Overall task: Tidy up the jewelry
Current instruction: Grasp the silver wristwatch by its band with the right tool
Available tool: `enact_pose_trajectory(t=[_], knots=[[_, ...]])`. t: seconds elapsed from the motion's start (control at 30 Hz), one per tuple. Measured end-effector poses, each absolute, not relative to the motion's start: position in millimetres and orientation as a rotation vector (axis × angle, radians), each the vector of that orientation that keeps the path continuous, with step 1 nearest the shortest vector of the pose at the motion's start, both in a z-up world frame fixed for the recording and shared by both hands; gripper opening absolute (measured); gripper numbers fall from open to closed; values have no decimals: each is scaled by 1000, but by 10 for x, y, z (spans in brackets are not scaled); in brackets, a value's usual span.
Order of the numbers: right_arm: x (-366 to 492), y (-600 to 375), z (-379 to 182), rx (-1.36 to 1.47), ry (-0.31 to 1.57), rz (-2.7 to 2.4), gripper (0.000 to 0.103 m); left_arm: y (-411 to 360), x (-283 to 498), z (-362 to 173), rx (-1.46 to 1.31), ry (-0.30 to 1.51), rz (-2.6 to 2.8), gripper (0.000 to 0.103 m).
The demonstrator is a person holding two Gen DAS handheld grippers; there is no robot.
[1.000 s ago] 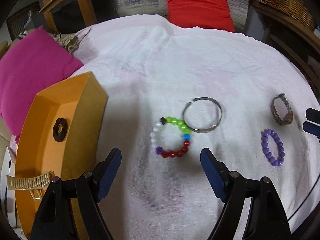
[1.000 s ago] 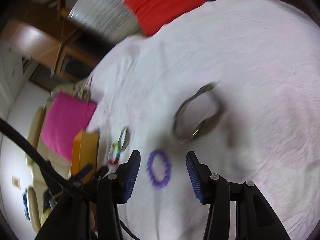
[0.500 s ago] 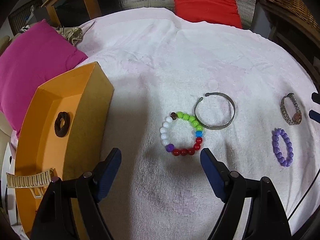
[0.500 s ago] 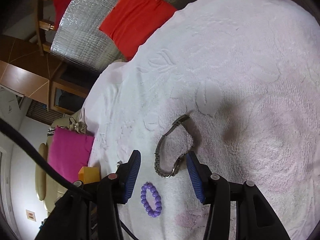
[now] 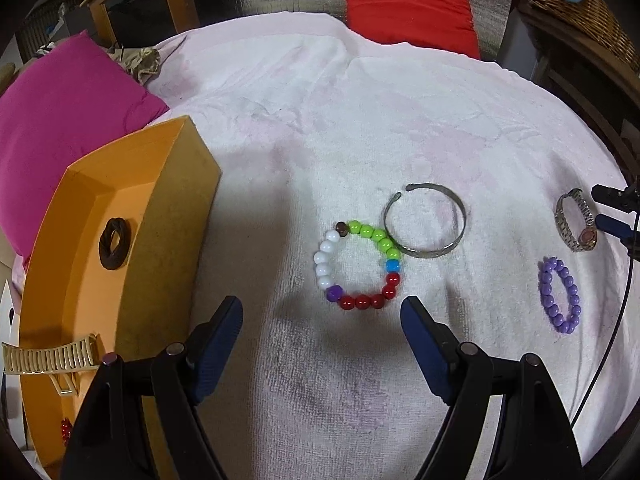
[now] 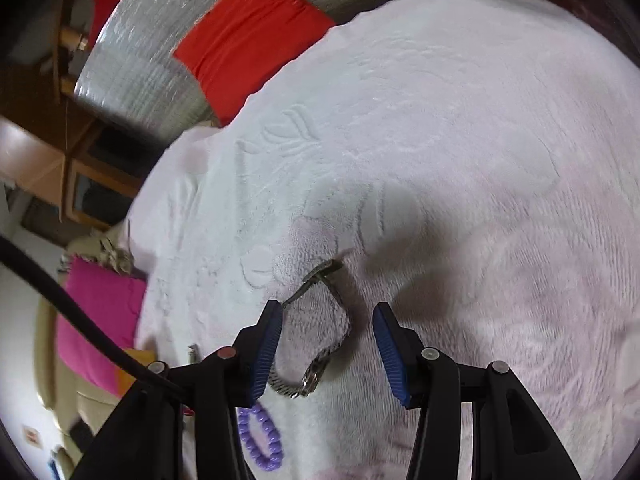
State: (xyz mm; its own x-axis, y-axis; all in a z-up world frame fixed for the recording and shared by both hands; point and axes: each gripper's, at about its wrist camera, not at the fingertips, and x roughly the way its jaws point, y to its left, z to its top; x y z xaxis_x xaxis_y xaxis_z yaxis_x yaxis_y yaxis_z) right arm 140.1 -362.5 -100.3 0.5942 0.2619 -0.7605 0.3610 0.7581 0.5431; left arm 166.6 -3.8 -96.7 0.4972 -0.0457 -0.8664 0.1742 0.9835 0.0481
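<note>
Bare white towel point(image 5: 360, 120) beyond the bracelets; orange tray point(image 5: 168, 216) walling the left.

1. The left gripper point(image 5: 322, 322) is pointing steeply down, its blue-padded jaws standing wide apart with nothing between them.
2. The right gripper point(image 6: 327, 334) is tilting down too, rolled somewhat to one side, jaws parted about halfway and pressing on nothing.
3. In the left wrist view, the right gripper's tips are showing at the right edge.
</note>
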Motion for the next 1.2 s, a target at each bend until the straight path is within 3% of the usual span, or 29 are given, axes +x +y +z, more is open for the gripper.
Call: enact_pose_trajectory(t=[0.53,0.93,1.13,1.2], knots=[[1166,-3424,-789,679,935,17,51,-150,1700,-1044,152,1067,-133,82],[1222,-3638,-878,696,925,-71,51,-515,1693,-813,143,854,-215,81],[1489,-3510,-961,539,948,-135,51,-637,1857,-941,135,875,-243,81],[1547,-3504,-1008,525,943,-139,44,-665,1873,-971,134,882,-249,80]])
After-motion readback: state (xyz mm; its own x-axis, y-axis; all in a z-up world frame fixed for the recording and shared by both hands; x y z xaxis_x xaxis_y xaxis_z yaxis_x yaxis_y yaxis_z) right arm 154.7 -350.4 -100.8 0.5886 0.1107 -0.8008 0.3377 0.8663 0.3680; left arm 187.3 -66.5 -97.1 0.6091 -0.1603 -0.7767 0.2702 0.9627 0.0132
